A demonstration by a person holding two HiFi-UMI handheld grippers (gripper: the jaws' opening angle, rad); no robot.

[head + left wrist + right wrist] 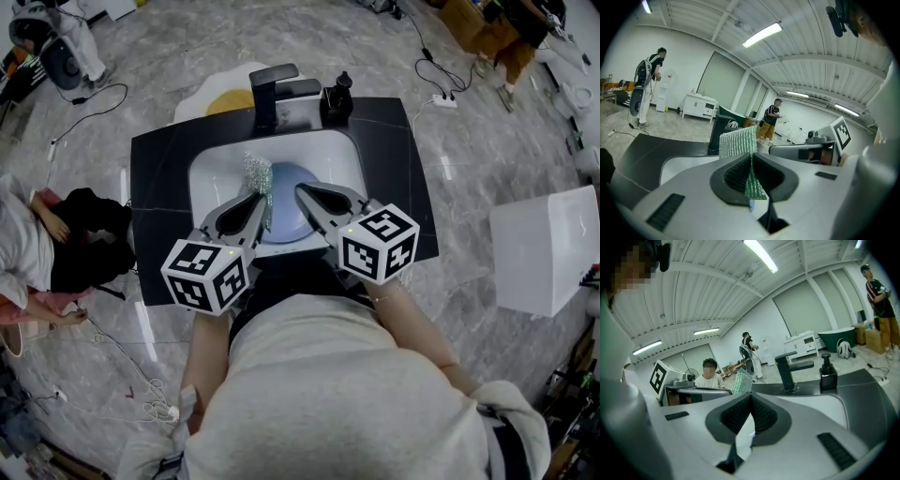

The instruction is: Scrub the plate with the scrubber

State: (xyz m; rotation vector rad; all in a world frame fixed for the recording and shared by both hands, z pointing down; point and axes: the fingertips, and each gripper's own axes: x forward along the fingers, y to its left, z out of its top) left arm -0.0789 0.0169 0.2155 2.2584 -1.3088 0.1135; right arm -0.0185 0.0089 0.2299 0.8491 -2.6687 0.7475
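Hidden or unclear: in the head view the near half of the plate (287, 208) is covered by both gripper bodies and their marker cubes. Only its pale blue far part shows. The right gripper view shows just a pale sliver of the plate (743, 437), low between the jaws. The left gripper view shows no plain sight of the plate. The sink (208, 169) floor beneath it is mostly masked.

Jaws: the left gripper (263, 199) is closed on the scrubber (257, 174). Its pads pinch the green mesh at a lower corner, and the rest of the scrubber (738, 143) stands up past the tips of the left gripper (751, 157). The right gripper (302, 191) is closed tight on the plate's rim, pads almost meeting in its own view (750, 397).

Task's thing: the plate sits in the middle of the sink, between the two grippers. The scrubber is at the plate's 10 o'clock edge, touching or just over the rim; I cannot tell which. The right jaws hold the rim at about 1 o'clock.

Around: a black faucet (273, 94) stands at the sink's 12 o'clock on the dark counter (157, 192). A black soap dispenser (336, 99) is at 1 o'clock. Both stand well behind the jaws and out of their way. A white box (544, 246) sits on the floor at 3 o'clock. A seated person (26, 246) is at 9 o'clock.
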